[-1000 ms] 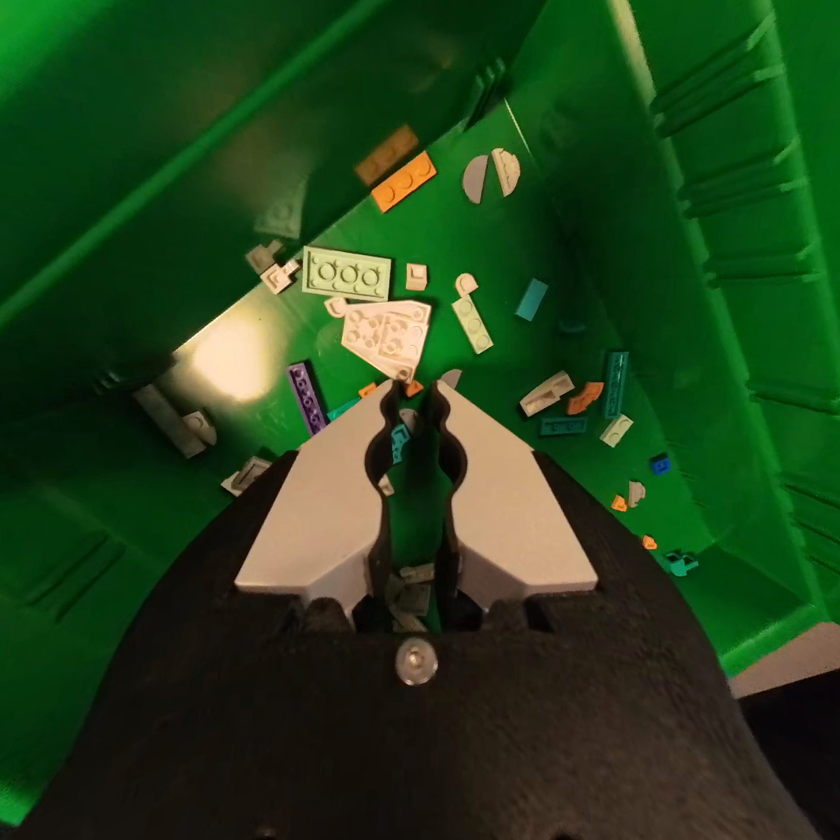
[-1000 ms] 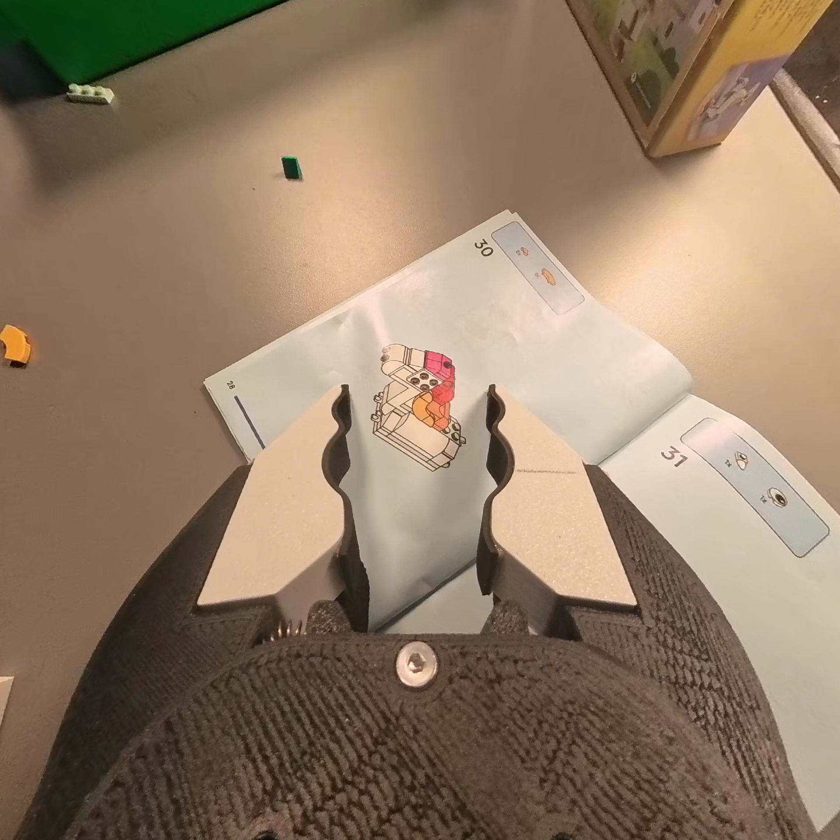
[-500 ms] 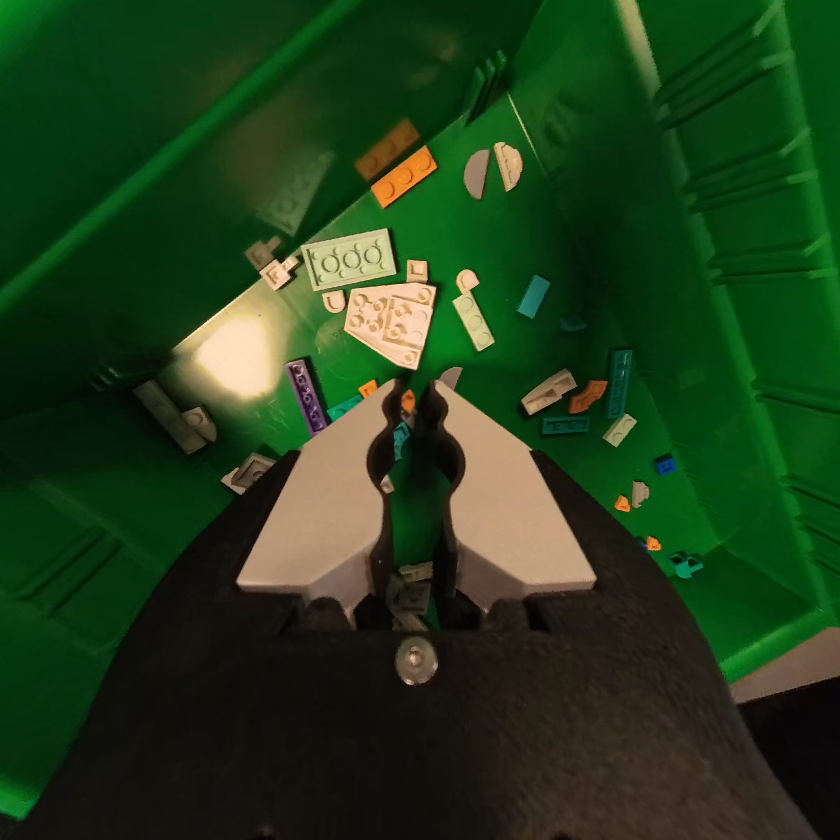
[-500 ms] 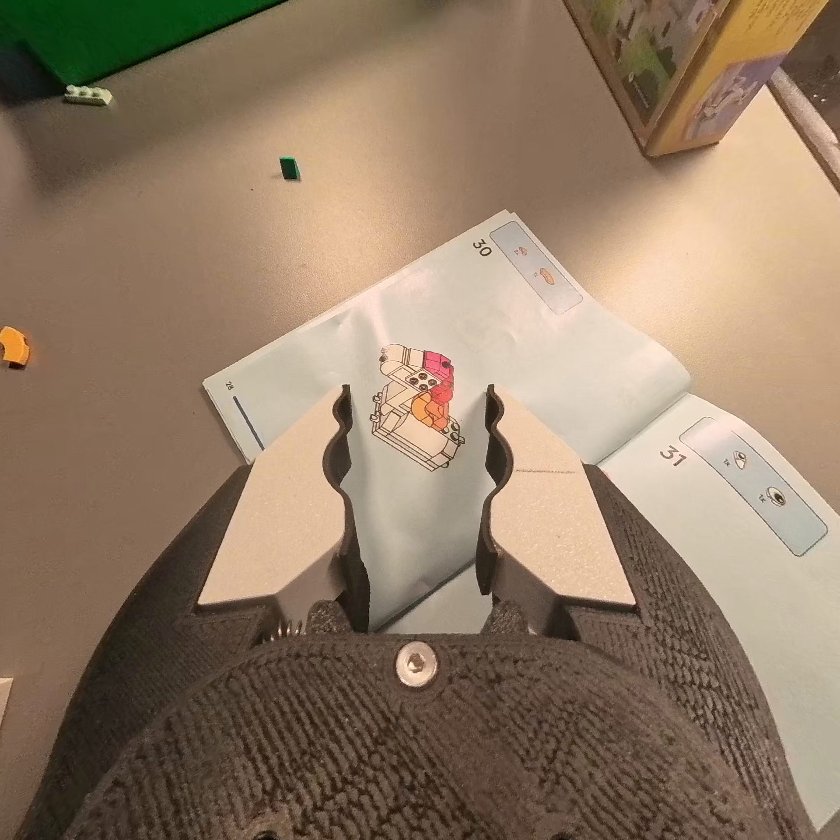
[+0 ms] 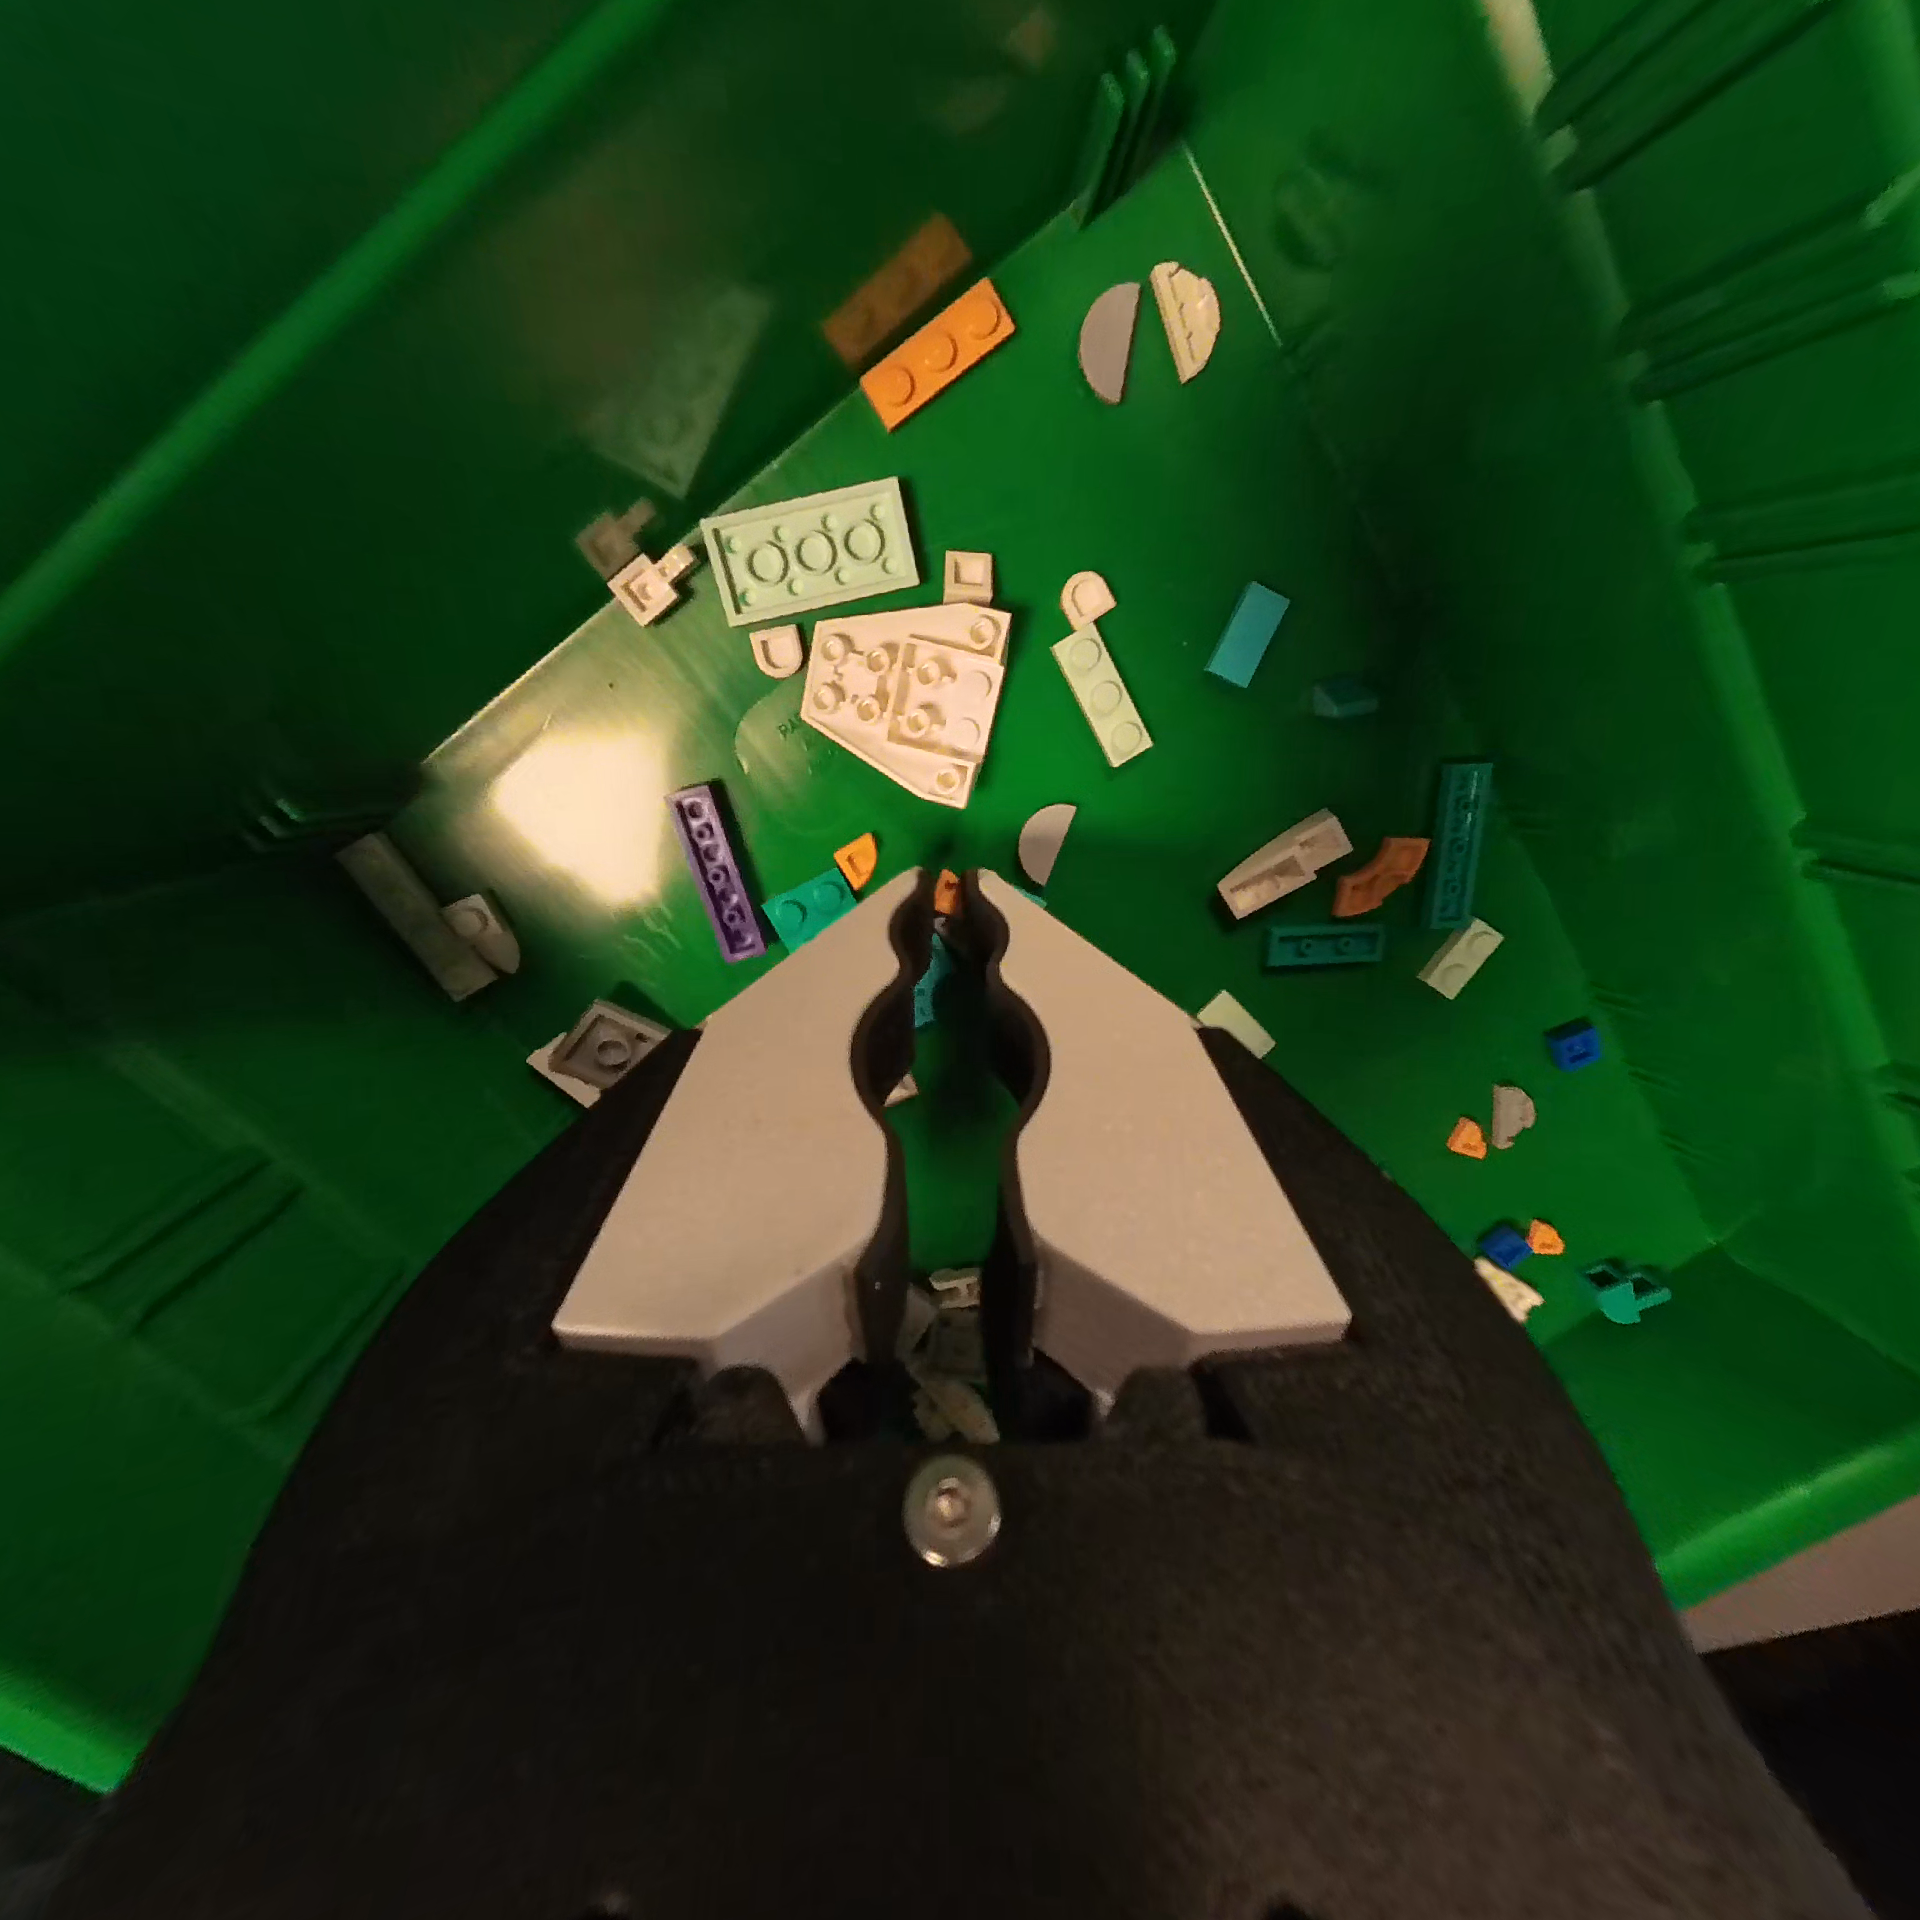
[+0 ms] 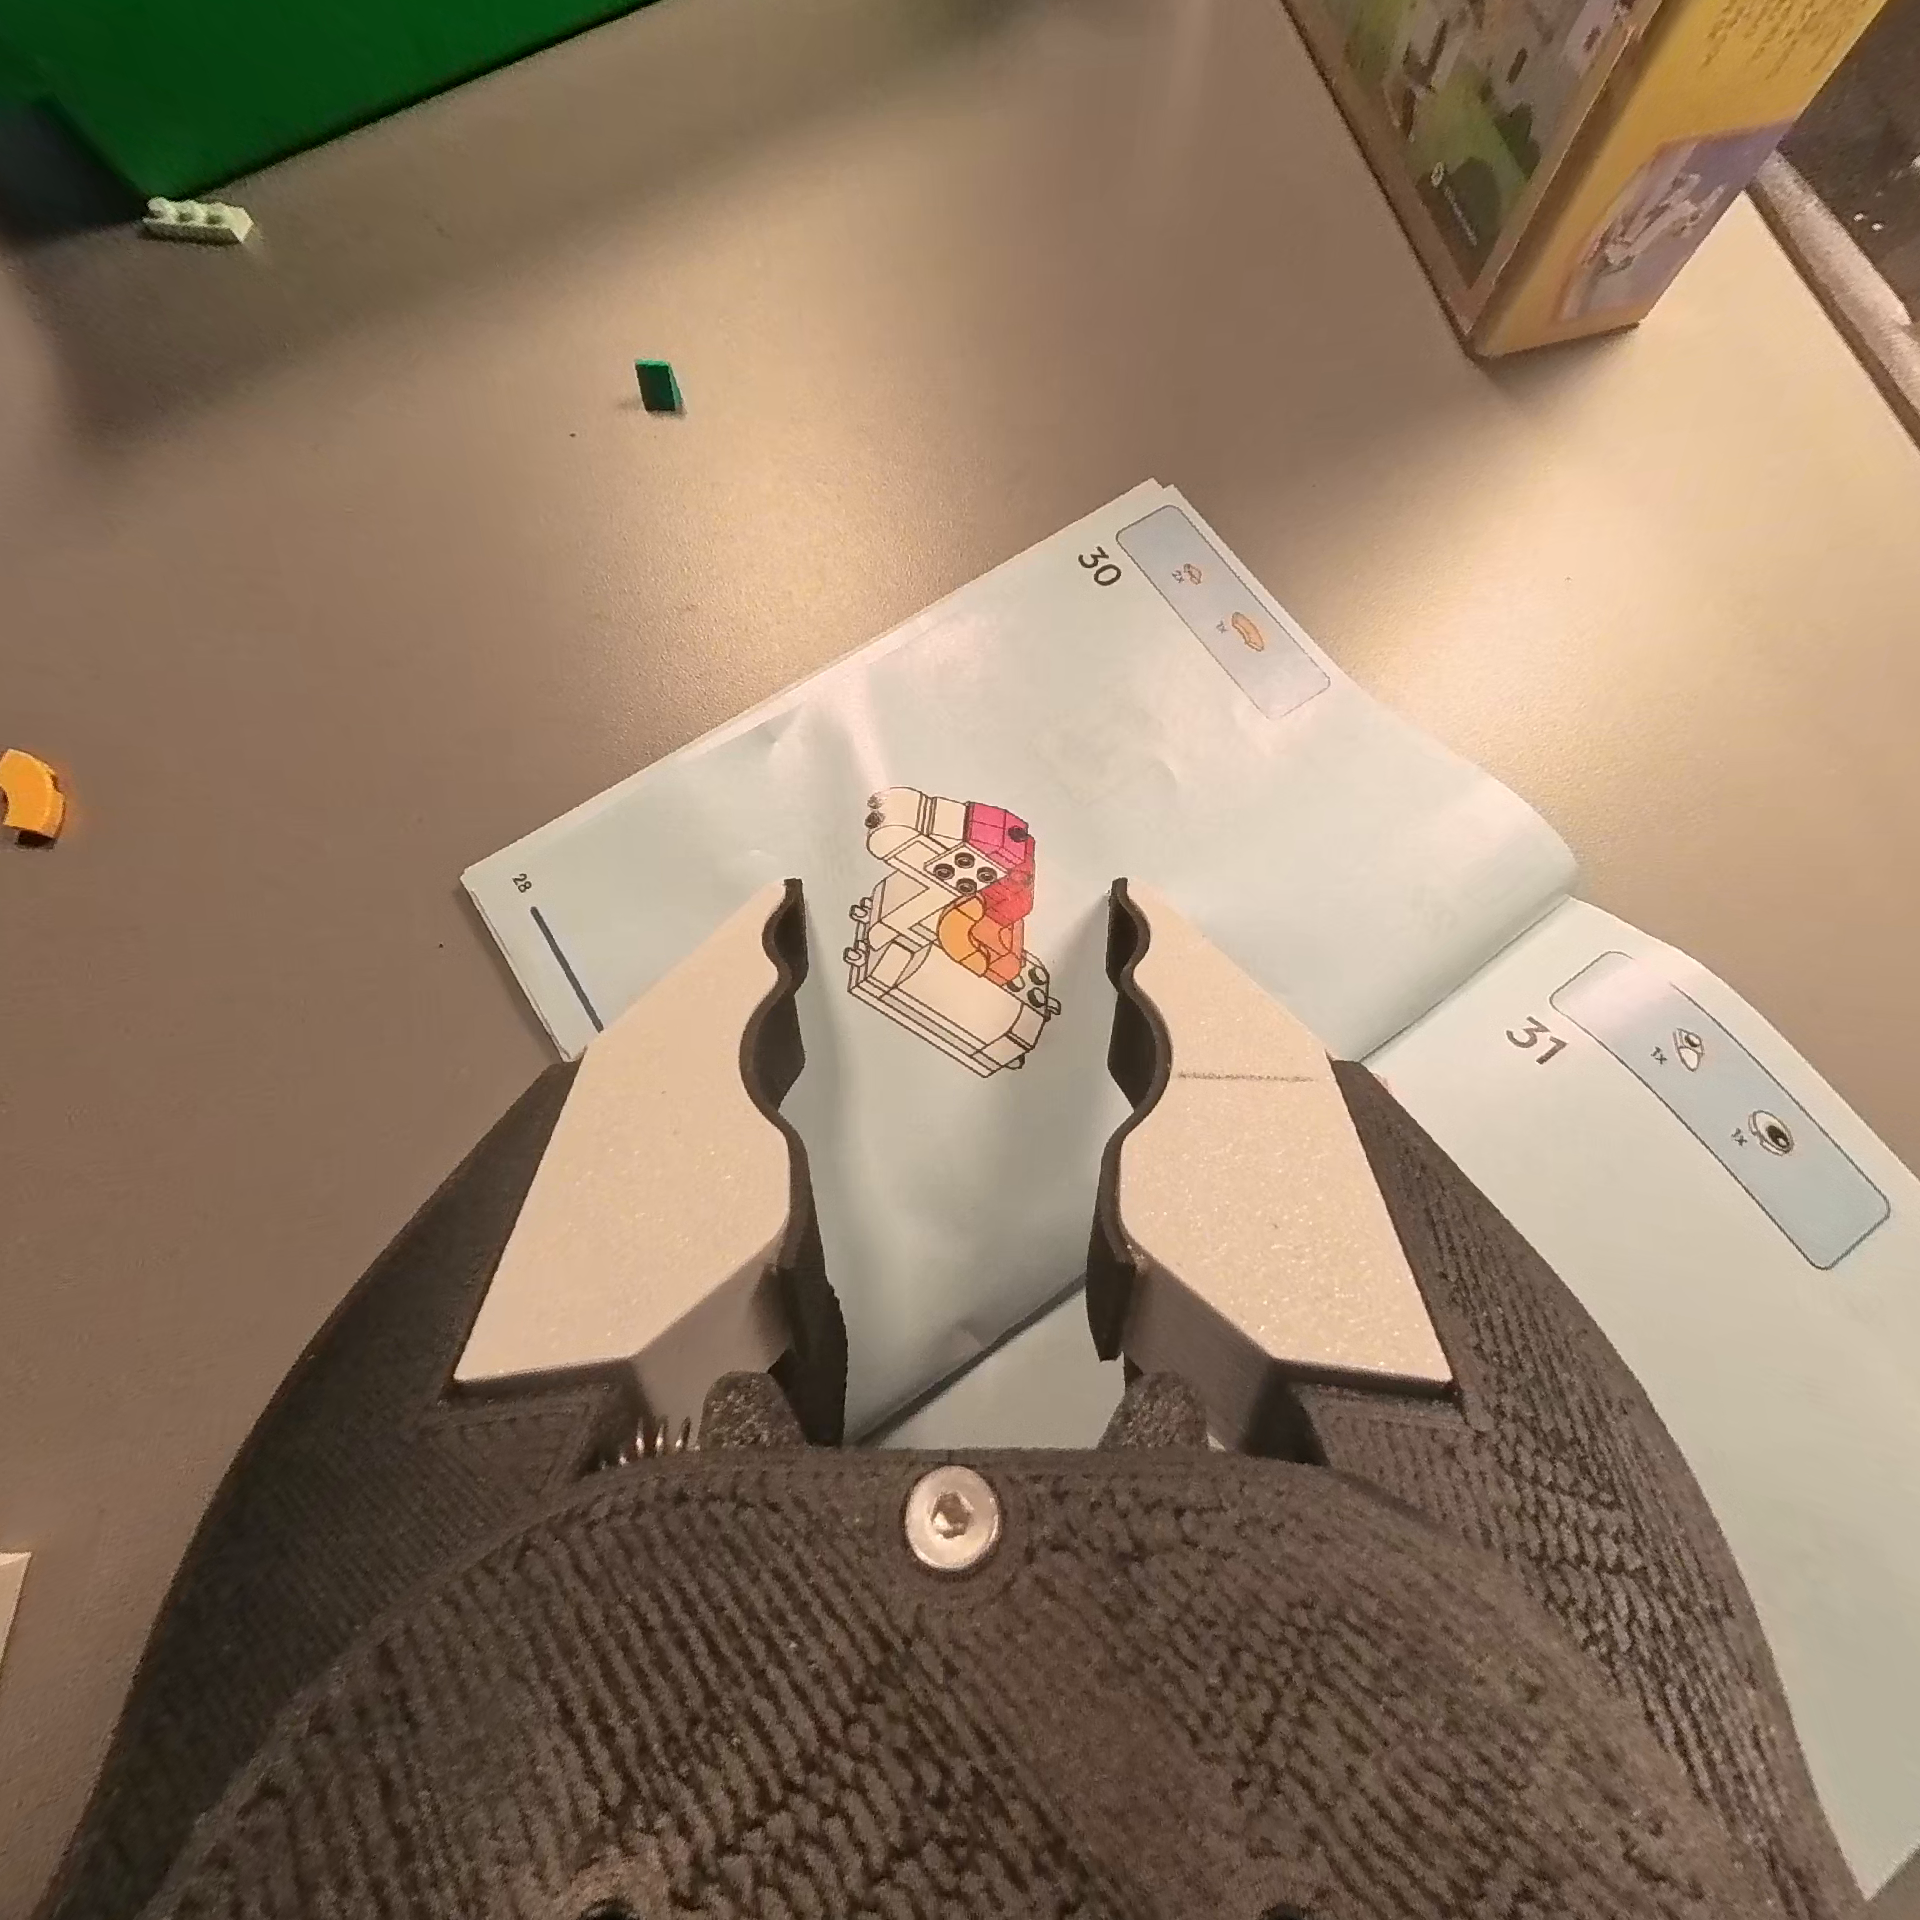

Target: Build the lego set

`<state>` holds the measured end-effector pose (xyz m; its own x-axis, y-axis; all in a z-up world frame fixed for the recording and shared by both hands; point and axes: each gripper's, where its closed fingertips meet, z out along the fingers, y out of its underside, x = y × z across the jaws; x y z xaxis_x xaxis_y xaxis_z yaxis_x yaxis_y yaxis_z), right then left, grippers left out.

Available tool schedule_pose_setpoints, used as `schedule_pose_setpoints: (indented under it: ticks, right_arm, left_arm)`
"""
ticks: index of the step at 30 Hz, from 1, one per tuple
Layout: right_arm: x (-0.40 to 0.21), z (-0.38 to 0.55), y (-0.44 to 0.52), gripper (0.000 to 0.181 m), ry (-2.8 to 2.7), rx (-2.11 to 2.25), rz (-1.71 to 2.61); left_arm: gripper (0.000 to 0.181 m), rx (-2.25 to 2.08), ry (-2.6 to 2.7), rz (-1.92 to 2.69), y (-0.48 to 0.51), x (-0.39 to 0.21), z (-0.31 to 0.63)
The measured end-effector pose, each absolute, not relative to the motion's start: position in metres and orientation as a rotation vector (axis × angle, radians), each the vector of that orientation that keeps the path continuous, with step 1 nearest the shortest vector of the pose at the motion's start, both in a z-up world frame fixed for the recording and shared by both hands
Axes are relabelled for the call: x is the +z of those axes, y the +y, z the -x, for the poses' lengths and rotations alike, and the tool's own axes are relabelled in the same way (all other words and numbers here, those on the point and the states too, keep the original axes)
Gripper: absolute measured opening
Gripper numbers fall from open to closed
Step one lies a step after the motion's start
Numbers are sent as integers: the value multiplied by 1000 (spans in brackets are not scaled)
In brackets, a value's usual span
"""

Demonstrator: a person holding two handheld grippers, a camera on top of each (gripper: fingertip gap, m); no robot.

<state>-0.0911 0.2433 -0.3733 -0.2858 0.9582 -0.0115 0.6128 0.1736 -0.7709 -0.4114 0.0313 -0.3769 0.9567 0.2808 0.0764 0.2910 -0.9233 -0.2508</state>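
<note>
- Left gripper [image 5: 947,891] down inside the green bin [image 5: 1714,623], fingertips pinched nearly together on a small orange piece [image 5: 947,894].
- Around it on the bin floor: white wedge plates [image 5: 904,696], mint plate [image 5: 810,551], purple strip [image 5: 715,873], orange plate [image 5: 940,353].
- Right gripper [image 6: 956,904] spread wide, gripping nothing, hovering over the open instruction booklet [image 6: 1195,831] on the grey table [image 6: 416,571].
- Farther out: small green tile [image 6: 659,385], orange curved piece [image 6: 31,795], set box [image 6: 1558,156].

The left wrist camera is looking steeply down inside the green bin [image 5: 312,1039], close above the loose bricks ahead of its jaws. The right wrist camera is looking down on the instruction booklet [image 6: 1195,831] lying beneath its jaws on the table [image 6: 416,623]; the bin's outer wall [image 6: 260,94] is showing far ahead-left.
</note>
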Motion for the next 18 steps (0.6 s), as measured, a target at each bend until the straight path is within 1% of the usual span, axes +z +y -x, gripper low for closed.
schedule_pose_setpoints:
  ticks: [3,5,7,10,12,15,18]
  right_arm:
    - [-373,91,244,57,-1968,938,1479]
    - [-373,91,244,57,-1965,936,1482]
    - [-373,91,245,56,-1962,934,1483]
    - [-373,91,245,56,-1960,928,1483]
    - [-373,91,245,56,-1957,923,1482]
    - [-373,91,246,56,-1955,917,1480]
    - [-373,91,246,56,-1954,914,1479]
  left_arm:
    - [2,0,-387,2798,35,-366,412]
    - [0,14,-375,2671,45,-339,406]
    - [0,6,-321,2519,56,-299,387]
    - [0,-97,-140,2350,62,-244,322]
    - [0,-184,2,2282,60,-222,268]
    - [0,-246,188,2244,56,-211,198]
    - [0,-247,331,2263,55,-224,146]
